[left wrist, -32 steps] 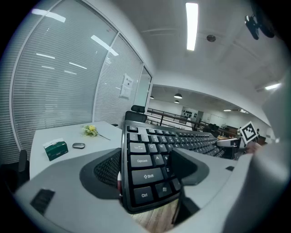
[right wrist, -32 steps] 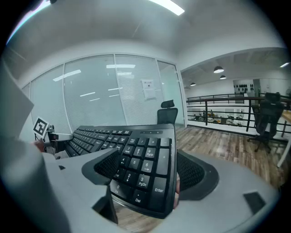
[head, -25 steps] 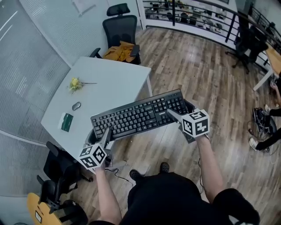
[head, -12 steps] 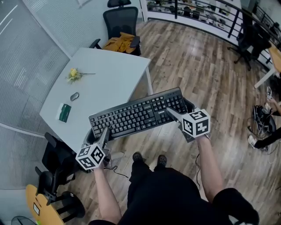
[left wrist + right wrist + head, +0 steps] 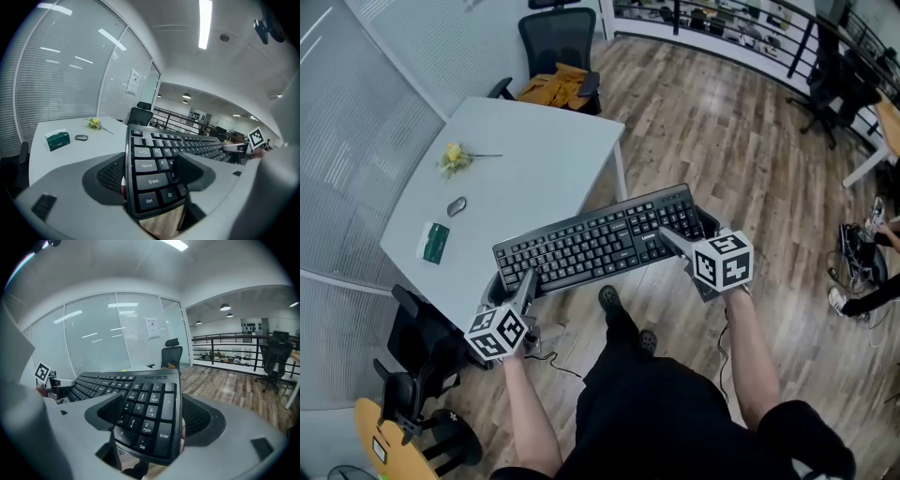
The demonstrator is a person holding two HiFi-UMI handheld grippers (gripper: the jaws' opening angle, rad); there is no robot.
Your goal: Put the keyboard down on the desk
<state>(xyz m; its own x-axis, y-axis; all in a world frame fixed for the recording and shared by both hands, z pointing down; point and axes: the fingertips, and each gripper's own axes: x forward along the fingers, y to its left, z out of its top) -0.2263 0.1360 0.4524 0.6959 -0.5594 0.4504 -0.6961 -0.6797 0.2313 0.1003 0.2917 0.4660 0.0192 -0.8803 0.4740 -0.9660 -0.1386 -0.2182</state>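
Two grippers hold the keyboard in mid-air. My left gripper is clamped on its Ctrl-and-Shift end and my right gripper on the numpad end, each with its jaws pinching key face and underside. The board hangs roughly level between them, mostly above the floor and resting on nothing. The desk lies ahead and to the left of the left gripper. A mouse, a green box and a flower sit farther beyond that gripper. I judge this to be the carry step. Next I must swing both grippers forward-left over bare desktop, lower evenly, then let go.
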